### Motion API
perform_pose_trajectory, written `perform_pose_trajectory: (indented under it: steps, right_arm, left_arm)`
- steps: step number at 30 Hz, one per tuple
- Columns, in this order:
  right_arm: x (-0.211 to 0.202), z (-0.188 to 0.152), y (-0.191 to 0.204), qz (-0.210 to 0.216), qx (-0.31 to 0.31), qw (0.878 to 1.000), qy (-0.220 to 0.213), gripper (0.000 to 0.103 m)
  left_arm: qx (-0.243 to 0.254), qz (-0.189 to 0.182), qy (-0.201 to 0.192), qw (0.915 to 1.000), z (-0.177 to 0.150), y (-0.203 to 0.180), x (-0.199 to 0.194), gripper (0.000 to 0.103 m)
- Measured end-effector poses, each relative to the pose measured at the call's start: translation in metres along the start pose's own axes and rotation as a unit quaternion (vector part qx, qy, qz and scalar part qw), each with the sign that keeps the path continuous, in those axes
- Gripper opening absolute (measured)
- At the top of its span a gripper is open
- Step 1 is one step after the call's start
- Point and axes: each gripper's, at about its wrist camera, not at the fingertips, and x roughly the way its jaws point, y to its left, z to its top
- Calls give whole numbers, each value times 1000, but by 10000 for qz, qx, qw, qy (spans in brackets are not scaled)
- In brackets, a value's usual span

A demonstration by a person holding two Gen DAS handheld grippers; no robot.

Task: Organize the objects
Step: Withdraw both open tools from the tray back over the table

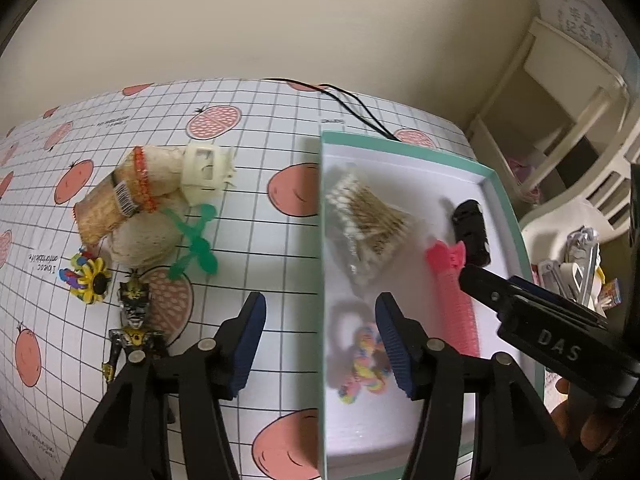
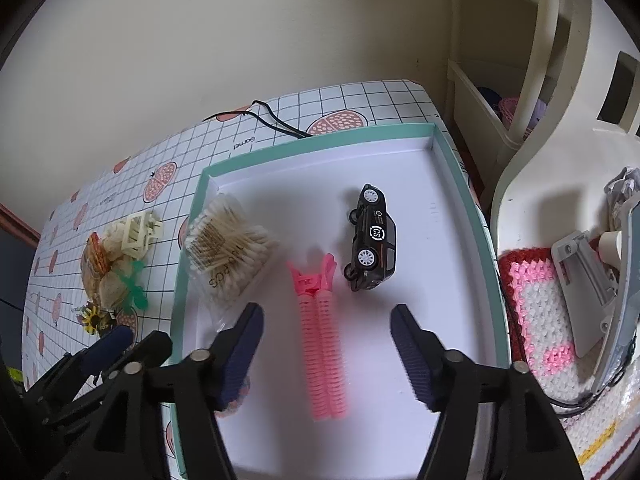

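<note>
A teal-rimmed tray (image 1: 505,200) (image 2: 320,138) with a white floor lies on the right of the table. It holds a pack of cotton swabs (image 1: 366,216) (image 2: 228,244), a black toy car (image 1: 472,232) (image 2: 372,240), a pink hair roller clip (image 1: 452,300) (image 2: 322,340) and a colourful hair tie (image 1: 364,364). My left gripper (image 1: 320,308) (image 2: 136,342) is open and straddles the tray's left wall. My right gripper (image 2: 327,314) (image 1: 468,274) is open above the pink clip, touching nothing. To the left of the tray lie a toy figure (image 1: 134,320), a sunflower clip (image 1: 90,276), green picks (image 1: 196,240), a cream claw clip (image 1: 206,172) and beige puffs (image 1: 132,208).
A black cable (image 1: 352,104) (image 2: 276,120) runs off the table's far edge behind the tray. Right of the table stands a cream shelf unit (image 2: 532,92). A crocheted pink and white mat (image 2: 540,320) with grey tools lies beside the tray's right rim.
</note>
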Motion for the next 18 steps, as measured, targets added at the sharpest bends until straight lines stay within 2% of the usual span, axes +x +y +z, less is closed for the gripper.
perform_pose_trajectory:
  steps: [1,3,4,11,13,14,15,18]
  right_arm:
    - [0,0,0,5,0,10000,-4,75]
    - [0,0,0,-7,3,10000,-10,80]
    - [1,0,0,-11,-3,10000,-8,82]
    - [1,1,-2,-29,41,10000,-34,87]
    - [1,1,-3,-51,58,10000,-45,96]
    - [2,1,-3,-61,66,9999,-50,98]
    - [2,2,-3,-56,65,10000,-51,100]
    - [2,2,-3,-61,60,9999,-55,103]
  left_arm:
    - [-19,26,0,10000,0,1,0,60]
    - [-48,131,-51,9999,1,5,-1,77]
    - [-55,188,-117,9997,1,6,-3,79]
    - [-135,342,-227,9991,4,16,-4,83]
    - [-159,392,-238,9988,2,18,-4,84]
    - [-187,460,-259,9984,2,20,-5,88]
    - [-210,483,-283,9982,2,21,-5,97]
    - [-291,488,-347,9978,4,26,-7,99]
